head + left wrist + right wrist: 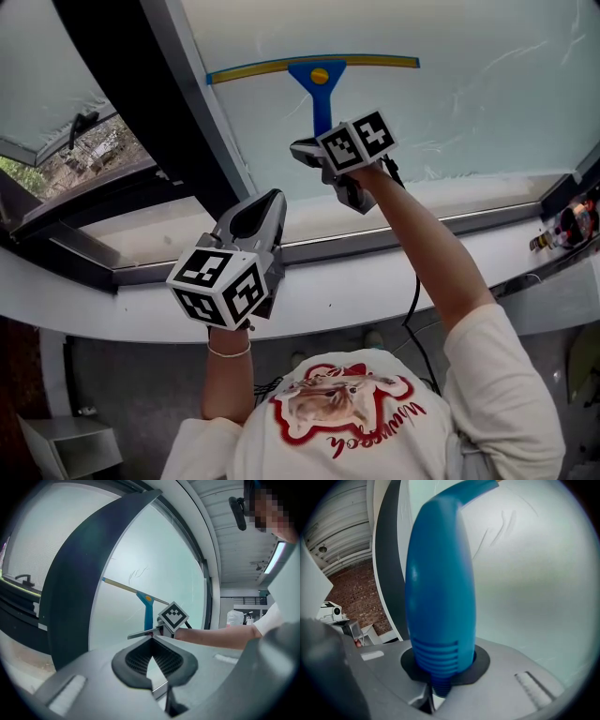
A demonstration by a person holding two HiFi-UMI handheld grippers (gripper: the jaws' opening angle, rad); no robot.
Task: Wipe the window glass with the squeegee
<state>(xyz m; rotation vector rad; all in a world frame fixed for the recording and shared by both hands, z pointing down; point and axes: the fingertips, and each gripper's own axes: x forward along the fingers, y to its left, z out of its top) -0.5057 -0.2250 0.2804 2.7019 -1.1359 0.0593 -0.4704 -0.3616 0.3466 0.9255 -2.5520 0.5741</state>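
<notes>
The squeegee (316, 67) lies against the window glass (478, 103), its yellow-edged blade level near the top and its blue handle (322, 111) pointing down. My right gripper (315, 150) is shut on the lower end of that handle, which fills the right gripper view (440, 597). My left gripper (270, 202) hangs lower and to the left, by the dark upright frame (141, 103), shut with nothing in it. In the left gripper view the squeegee (147, 610) and the right gripper's marker cube (173, 616) show ahead of the shut left gripper (151, 641).
A white sill (375, 281) runs below the glass. An open side window (56, 112) with a handle stands at the left. Small items (567, 225) sit at the sill's right end. A black cable (412, 300) hangs from the right gripper. A white box (70, 445) stands on the floor.
</notes>
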